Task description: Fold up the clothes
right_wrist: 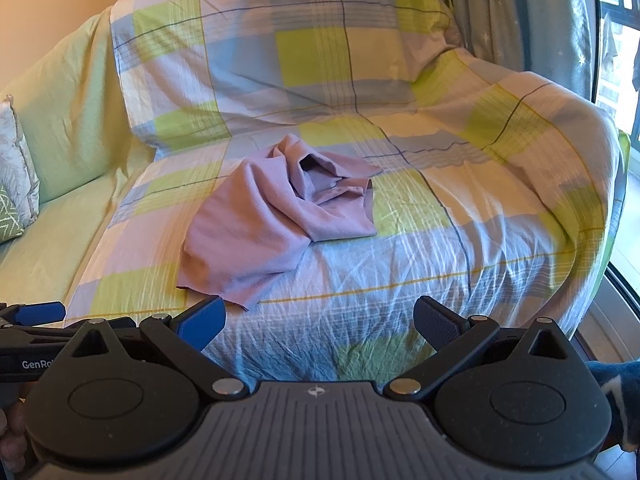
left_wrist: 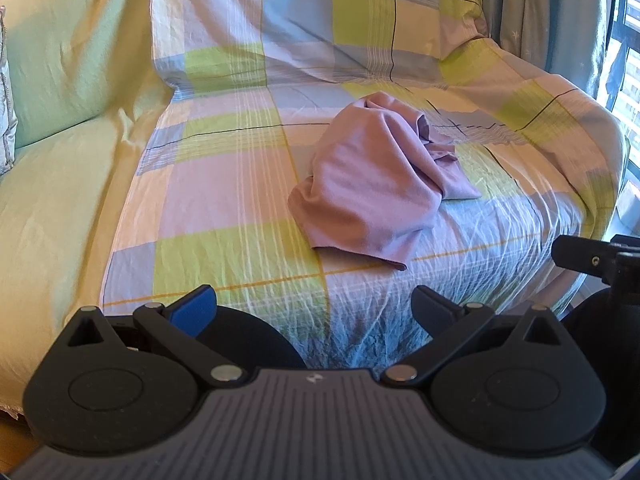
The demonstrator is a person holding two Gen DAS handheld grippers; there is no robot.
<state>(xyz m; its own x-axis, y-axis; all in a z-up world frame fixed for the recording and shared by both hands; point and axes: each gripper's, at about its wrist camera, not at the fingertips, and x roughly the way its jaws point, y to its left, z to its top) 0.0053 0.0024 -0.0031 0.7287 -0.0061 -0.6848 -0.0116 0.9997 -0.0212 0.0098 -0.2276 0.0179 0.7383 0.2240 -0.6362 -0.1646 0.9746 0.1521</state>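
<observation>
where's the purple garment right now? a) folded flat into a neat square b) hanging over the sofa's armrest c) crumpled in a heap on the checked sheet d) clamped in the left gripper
c: the purple garment lies bunched and creased on the checked sheet, and both the left gripper and the right gripper are open and short of it, touching nothing.

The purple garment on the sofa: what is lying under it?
The purple garment lies crumpled on the checked sheet that covers the sofa seat. The sheet shows all around it. Whether anything else is under the garment cannot be seen, because its folds cover that spot.
</observation>
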